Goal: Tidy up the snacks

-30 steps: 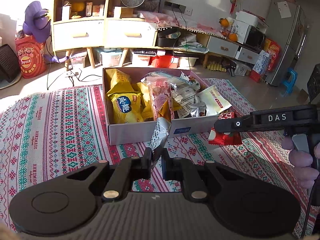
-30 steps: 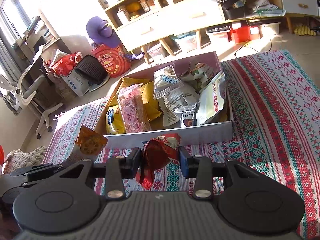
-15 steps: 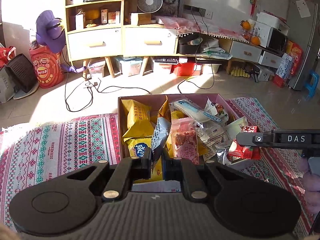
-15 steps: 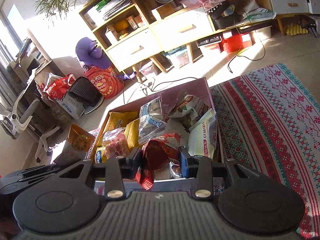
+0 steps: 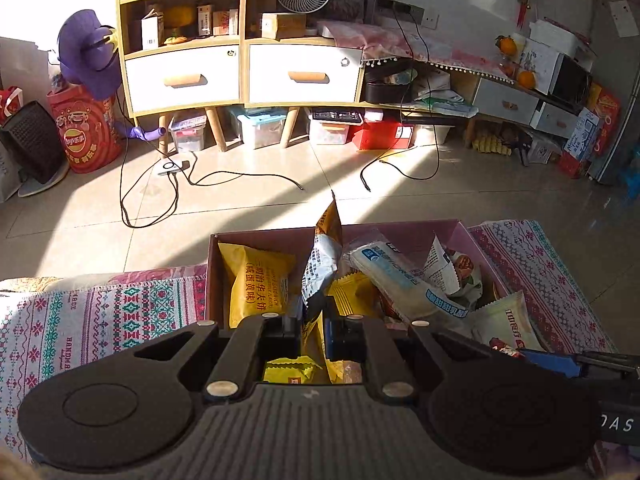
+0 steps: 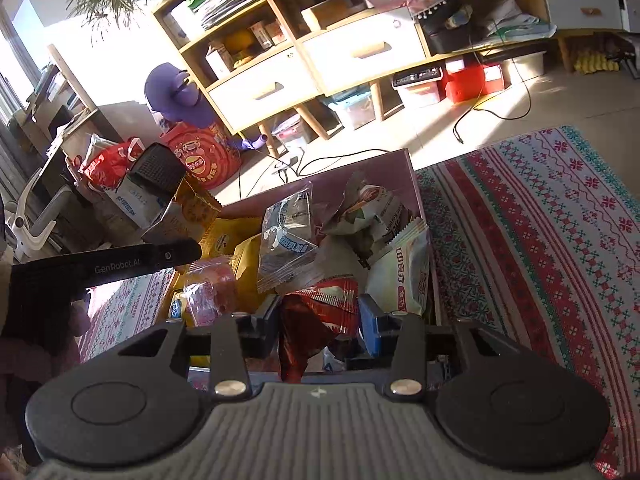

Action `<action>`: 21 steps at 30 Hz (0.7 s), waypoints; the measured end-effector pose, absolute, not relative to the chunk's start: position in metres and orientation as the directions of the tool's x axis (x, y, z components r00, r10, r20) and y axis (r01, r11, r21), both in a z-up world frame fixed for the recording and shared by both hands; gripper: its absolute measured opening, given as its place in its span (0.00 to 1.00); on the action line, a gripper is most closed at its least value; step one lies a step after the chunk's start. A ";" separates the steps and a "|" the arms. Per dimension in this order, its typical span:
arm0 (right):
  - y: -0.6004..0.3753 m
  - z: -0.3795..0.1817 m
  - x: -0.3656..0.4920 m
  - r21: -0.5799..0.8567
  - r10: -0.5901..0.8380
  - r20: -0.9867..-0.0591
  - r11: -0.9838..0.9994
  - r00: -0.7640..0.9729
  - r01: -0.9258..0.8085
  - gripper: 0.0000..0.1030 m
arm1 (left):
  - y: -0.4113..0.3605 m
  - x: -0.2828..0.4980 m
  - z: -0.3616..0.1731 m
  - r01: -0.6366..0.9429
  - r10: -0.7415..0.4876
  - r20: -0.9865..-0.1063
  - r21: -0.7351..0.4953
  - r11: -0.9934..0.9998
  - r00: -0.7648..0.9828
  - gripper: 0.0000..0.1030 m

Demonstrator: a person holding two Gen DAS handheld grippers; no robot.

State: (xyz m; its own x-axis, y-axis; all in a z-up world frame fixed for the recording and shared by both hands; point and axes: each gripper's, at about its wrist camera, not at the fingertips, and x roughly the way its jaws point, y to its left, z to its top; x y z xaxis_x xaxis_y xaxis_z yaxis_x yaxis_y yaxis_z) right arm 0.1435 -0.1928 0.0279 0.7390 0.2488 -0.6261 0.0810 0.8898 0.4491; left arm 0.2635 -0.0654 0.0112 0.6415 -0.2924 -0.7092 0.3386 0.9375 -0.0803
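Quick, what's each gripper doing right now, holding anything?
Left gripper: shut on an orange and silver snack packet.
Right gripper: jaws opening, red snack packet between them.

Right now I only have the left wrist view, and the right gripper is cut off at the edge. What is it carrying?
Observer: A red packet sits between the right gripper's fingers; its jaws are opening.
Operator: Is it over the box?
Observer: Yes, it hangs over the snacks at the near end of the box.
Operator: How does my left packet look from there?
Observer: The orange packet in the left gripper shows a round print on its face.
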 end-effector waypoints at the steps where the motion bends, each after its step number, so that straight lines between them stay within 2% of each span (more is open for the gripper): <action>1: -0.194 0.028 0.143 0.453 0.251 -0.625 0.887 0.739 0.082 0.38 | -0.067 0.266 0.011 0.337 -0.294 -0.710 -0.085 0.938 0.639 0.13; 4: -0.195 0.029 0.144 0.457 0.252 -0.624 0.885 0.740 0.084 0.39 | -0.071 0.270 0.008 0.343 -0.291 -0.718 -0.076 0.936 0.632 0.14; 7: -0.196 0.030 0.144 0.461 0.252 -0.622 0.883 0.741 0.087 0.41 | -0.070 0.273 0.004 0.320 -0.265 -0.731 -0.068 0.945 0.629 0.19; 9: -0.196 0.031 0.144 0.462 0.253 -0.620 0.882 0.743 0.086 0.50 | -0.066 0.267 0.007 0.310 -0.269 -0.718 -0.078 0.948 0.642 0.31; 10: -0.197 0.033 0.143 0.464 0.256 -0.613 0.882 0.747 0.079 0.54 | -0.063 0.264 0.009 0.307 -0.271 -0.711 -0.082 0.948 0.649 0.34; 14: -0.198 0.040 0.140 0.482 0.278 -0.591 0.875 0.757 0.055 0.57 | -0.054 0.250 0.017 0.302 -0.257 -0.699 -0.061 0.951 0.668 0.59; 21: -0.195 0.045 0.133 0.484 0.291 -0.581 0.875 0.760 0.035 0.61 | -0.037 0.222 0.026 0.281 -0.251 -0.696 -0.074 0.957 0.673 0.73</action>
State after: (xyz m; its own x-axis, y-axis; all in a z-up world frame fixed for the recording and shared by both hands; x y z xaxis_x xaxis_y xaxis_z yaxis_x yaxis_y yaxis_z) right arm 0.1325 -0.1950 0.0453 0.7602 0.2910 -0.5808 0.0347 0.8746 0.4836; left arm 0.2217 -0.0371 0.0259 0.6731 -0.2512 -0.6956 0.2810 0.9569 -0.0737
